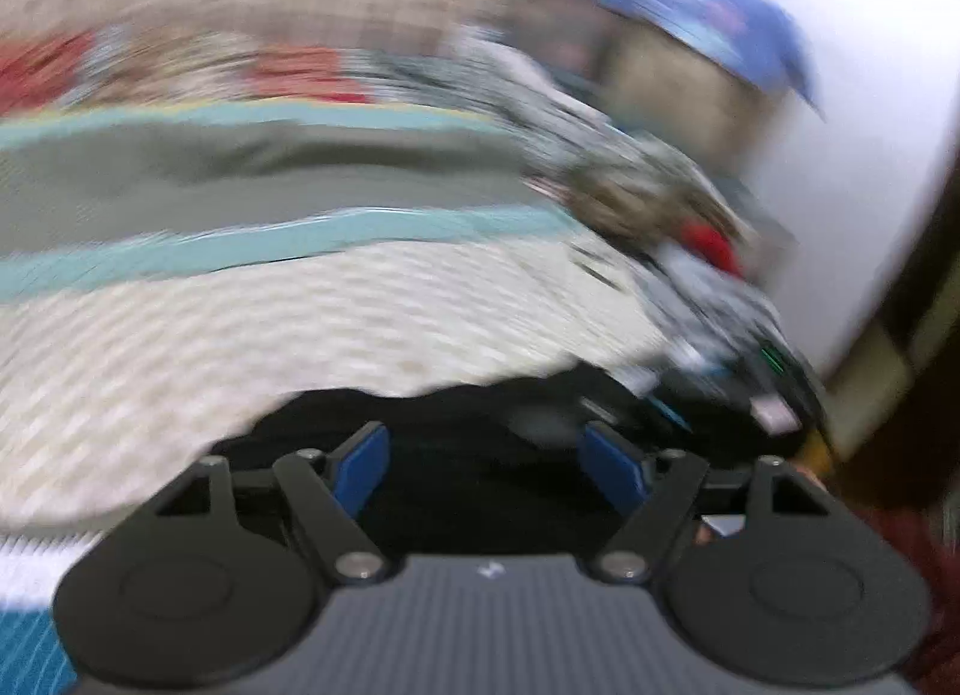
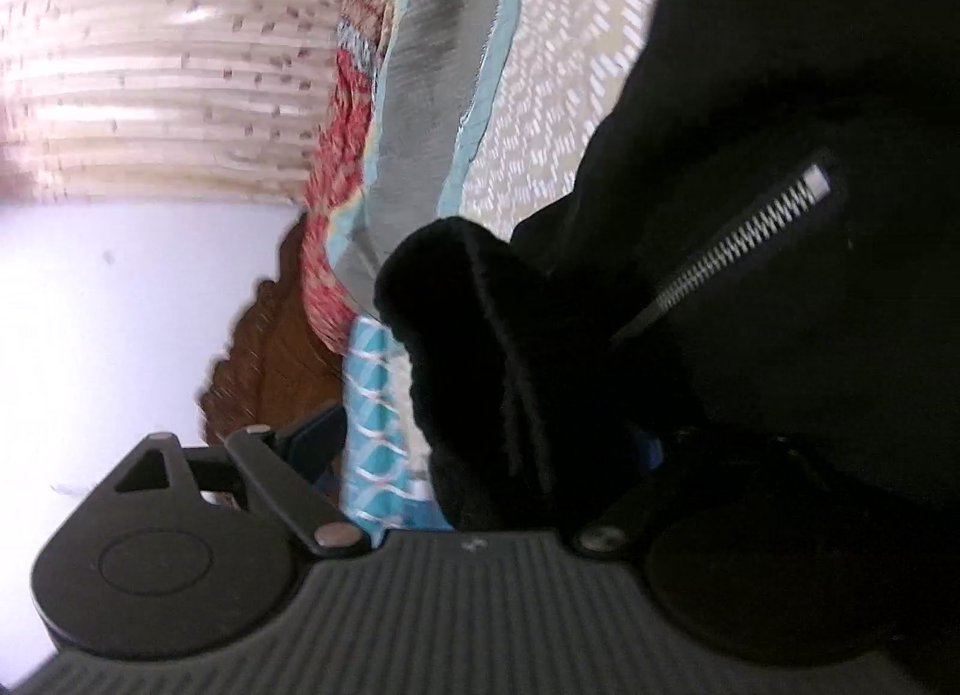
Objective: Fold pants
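The black pants [image 2: 750, 167] lie on a patterned bedspread and fill the right half of the right wrist view, with a silver pocket zipper [image 2: 744, 239] showing. A bunched fold of the pants [image 2: 480, 359] sits between the jaws of my right gripper [image 2: 486, 443], which are wide apart; the right finger is hidden by cloth. In the blurred left wrist view, my left gripper [image 1: 489, 464] is open with its blue pads [image 1: 360, 464] just above the black pants [image 1: 480, 413].
The bedspread [image 1: 270, 335] has cream, teal, grey and red bands. A heap of mixed clothes [image 1: 660, 203] lies at the right. A carved wooden bed end [image 2: 270, 359], a white wall [image 2: 120, 335] and a curtain [image 2: 150, 65] show in the right wrist view.
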Demonstrator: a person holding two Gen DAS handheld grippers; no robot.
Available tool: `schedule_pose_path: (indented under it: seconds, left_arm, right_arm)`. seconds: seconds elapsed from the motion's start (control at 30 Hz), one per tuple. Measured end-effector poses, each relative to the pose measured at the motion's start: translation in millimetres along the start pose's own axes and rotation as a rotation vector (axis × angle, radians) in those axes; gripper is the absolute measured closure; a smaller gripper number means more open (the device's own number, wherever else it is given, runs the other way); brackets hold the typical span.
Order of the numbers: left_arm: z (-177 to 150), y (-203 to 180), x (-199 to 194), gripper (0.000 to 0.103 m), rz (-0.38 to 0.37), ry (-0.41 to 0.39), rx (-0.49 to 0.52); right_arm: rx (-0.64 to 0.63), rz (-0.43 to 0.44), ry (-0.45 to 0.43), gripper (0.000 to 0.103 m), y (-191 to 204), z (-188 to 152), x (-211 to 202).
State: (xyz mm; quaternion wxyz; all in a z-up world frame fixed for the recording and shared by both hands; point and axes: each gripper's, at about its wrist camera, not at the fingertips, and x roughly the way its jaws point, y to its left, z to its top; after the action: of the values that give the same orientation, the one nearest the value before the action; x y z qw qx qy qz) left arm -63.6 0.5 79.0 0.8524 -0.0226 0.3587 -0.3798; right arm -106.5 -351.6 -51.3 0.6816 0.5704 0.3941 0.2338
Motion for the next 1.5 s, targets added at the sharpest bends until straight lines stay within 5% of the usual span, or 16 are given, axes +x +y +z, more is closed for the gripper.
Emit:
schedule_pose_path:
  seconds: [0.1,0.13,0.17,0.3,0.47,0.7,0.8,0.87,1.03,1.17,1.23,1.3,1.4,1.5]
  left_arm:
    - [-5,50,-18,0.029,0.076,-0.014,-0.192]
    - [-8,63,-21,0.029,0.096,-0.011,-0.244]
    - [-11,75,-23,0.03,0.108,-0.007,-0.291]
    - [-14,95,-27,0.03,0.114,-0.017,-0.367]
    - [-7,83,-6,0.029,0.081,-0.004,-0.333]
    - [-11,58,65,0.027,0.063,0.142,-0.255]
    - [-22,54,80,0.025,0.056,0.198,-0.257]
    - [-27,54,83,0.02,0.045,0.211,-0.262]
    - [-33,55,90,0.01,0.008,0.243,-0.293]
    - [-40,54,108,0.005,-0.027,0.289,-0.319]
    - [-44,51,117,0.017,-0.063,0.303,-0.327]
    - [-41,45,116,0.056,-0.101,0.29,-0.307]
    - [-26,42,102,0.079,-0.137,0.264,-0.284]
    - [-4,53,75,0.087,-0.185,0.166,-0.316]
  right_arm:
    - [-0.127,-0.107,0.011,0.029,11,-10,7]
    - [-0.18,-0.159,0.019,0.06,17,-12,12]
    - [-0.206,-0.176,0.03,0.071,21,-12,16]
    - [-0.291,-0.112,-0.016,0.076,58,-9,-7]
    - [-0.452,-0.148,-0.158,0.076,87,9,-67]
    - [-0.365,-0.504,-0.225,0.061,11,21,-75]
    - [-0.292,-0.374,-0.308,0.042,-2,8,-91]
    - [-0.313,-0.358,-0.408,0.011,1,-1,-98]
    - [-0.294,-0.363,-0.459,0.012,-9,-1,-116]
    - [-0.27,-0.362,-0.405,0.012,-20,-6,-103]
    - [-0.232,-0.349,-0.34,0.013,-28,-2,-88]
    - [-0.226,-0.291,-0.26,0.037,-22,-9,-85]
    - [-0.277,-0.343,-0.22,0.057,0,-16,-71]
    - [-0.276,-0.241,-0.245,0.063,30,-11,-80]
